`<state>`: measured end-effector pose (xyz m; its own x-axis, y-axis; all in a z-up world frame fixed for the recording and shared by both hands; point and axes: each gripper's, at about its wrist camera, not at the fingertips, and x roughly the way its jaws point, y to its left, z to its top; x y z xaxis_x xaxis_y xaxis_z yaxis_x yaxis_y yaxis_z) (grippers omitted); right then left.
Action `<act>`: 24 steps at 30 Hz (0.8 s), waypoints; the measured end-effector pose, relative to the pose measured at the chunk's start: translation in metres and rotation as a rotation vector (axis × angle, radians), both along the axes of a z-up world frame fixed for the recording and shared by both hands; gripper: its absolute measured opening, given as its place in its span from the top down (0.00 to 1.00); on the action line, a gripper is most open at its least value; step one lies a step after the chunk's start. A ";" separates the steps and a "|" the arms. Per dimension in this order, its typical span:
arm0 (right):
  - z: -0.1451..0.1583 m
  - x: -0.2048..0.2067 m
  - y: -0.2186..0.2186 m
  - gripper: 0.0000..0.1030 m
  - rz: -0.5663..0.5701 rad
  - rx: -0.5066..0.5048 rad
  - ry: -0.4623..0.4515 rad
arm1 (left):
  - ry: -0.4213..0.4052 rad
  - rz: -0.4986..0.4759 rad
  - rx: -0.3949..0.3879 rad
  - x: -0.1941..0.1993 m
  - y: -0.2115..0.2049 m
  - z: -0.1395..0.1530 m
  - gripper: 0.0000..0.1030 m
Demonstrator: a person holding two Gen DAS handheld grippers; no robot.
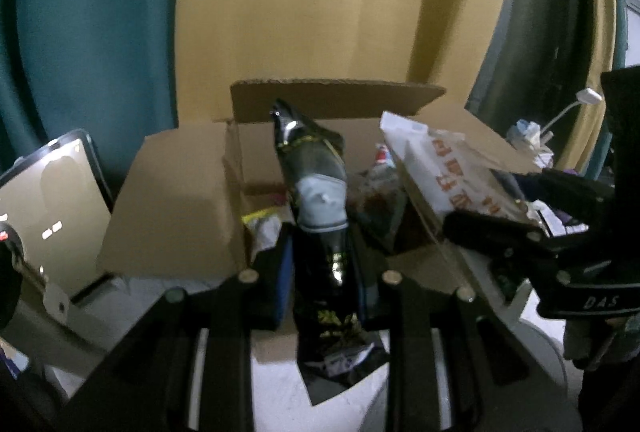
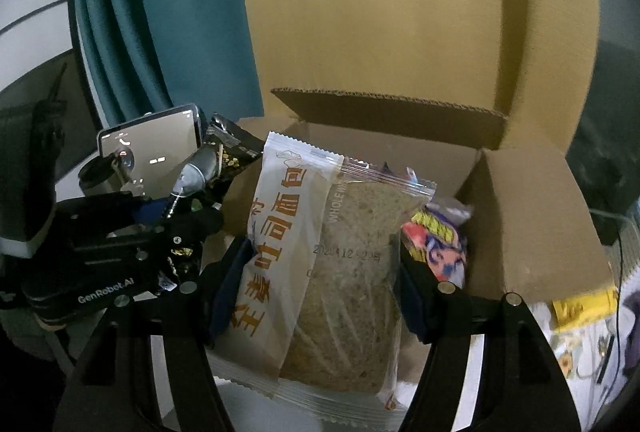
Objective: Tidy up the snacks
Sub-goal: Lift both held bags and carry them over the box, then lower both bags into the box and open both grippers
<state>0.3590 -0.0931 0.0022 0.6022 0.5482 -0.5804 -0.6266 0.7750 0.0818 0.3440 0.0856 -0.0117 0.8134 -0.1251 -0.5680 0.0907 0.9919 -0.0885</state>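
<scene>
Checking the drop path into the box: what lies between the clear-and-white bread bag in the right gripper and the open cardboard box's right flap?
In the right wrist view, colourful snack packets sit between the bread bag and the flap.

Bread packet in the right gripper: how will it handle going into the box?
The bread packet probably squashes easily: a soft loaf in thin film. Likely light for its bulk. The glossy wrapper may slip in the right gripper, so lower it gently into the cardboard box.

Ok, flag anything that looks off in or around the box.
Nothing spilled or torn. The cardboard box holds loose packets in a jumble. The black packet in the left tool and the bread pack in the right tool hang above it.
</scene>
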 end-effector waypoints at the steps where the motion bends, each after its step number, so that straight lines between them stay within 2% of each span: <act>1: 0.001 0.004 0.003 0.32 0.002 0.000 -0.003 | -0.002 0.005 0.002 0.005 0.002 0.001 0.75; 7: 0.003 0.033 0.019 0.32 0.006 -0.001 -0.006 | 0.009 0.015 -0.009 0.036 0.011 0.002 0.75; 14: 0.003 0.073 0.038 0.32 -0.006 -0.012 0.001 | 0.058 0.012 -0.043 0.073 0.015 -0.003 0.74; 18: 0.002 0.093 0.049 0.31 -0.021 -0.026 -0.001 | 0.064 0.050 -0.051 0.086 0.019 -0.007 0.72; 20: 0.001 0.102 0.051 0.31 -0.034 -0.026 0.003 | 0.069 0.059 -0.065 0.089 0.023 -0.008 0.66; 21: 0.001 0.106 0.051 0.31 -0.040 -0.023 0.009 | 0.069 0.064 -0.066 0.089 0.024 -0.008 0.57; 22: 0.001 0.109 0.050 0.30 -0.045 -0.018 0.013 | 0.068 0.064 -0.075 0.089 0.026 -0.008 0.53; 23: 0.001 0.111 0.049 0.27 -0.053 -0.012 0.017 | 0.070 0.065 -0.086 0.089 0.027 -0.009 0.51; 24: 0.001 0.115 0.047 0.24 -0.063 -0.009 0.022 | 0.071 0.068 -0.093 0.088 0.029 -0.009 0.45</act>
<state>0.4735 -0.0457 0.0029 0.6225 0.5038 -0.5990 -0.5743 0.8139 0.0878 0.4320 0.1141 -0.0203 0.7798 -0.1259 -0.6132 0.0134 0.9827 -0.1846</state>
